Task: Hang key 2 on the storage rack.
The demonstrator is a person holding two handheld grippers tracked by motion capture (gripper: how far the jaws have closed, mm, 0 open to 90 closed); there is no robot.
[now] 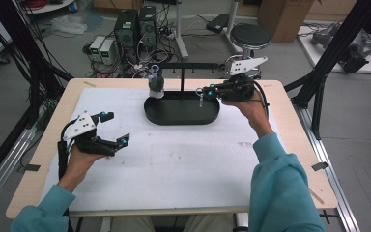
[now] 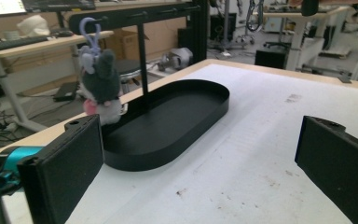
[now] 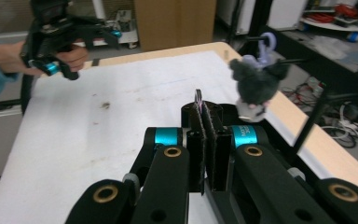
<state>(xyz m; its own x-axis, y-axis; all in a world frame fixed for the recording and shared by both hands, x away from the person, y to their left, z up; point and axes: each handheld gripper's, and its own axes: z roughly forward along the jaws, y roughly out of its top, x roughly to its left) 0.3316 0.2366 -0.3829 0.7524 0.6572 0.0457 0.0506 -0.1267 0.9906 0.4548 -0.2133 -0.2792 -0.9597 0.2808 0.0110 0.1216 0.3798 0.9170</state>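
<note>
Here the right gripper (image 1: pixel 204 92) hangs over the right part of the black oval tray (image 1: pixel 181 117), its jaws pressed together on a small thin pale piece (image 1: pixel 201 100) whose kind cannot be made out. A grey plush keychain (image 1: pixel 156 85) hangs at the tray's left end from the black rack (image 1: pixel 188 65) behind it. The left gripper (image 1: pixel 116 128) is well to the tray's near left, above the white mat (image 1: pixel 174 159), its jaws spread wide with nothing between them.
</note>
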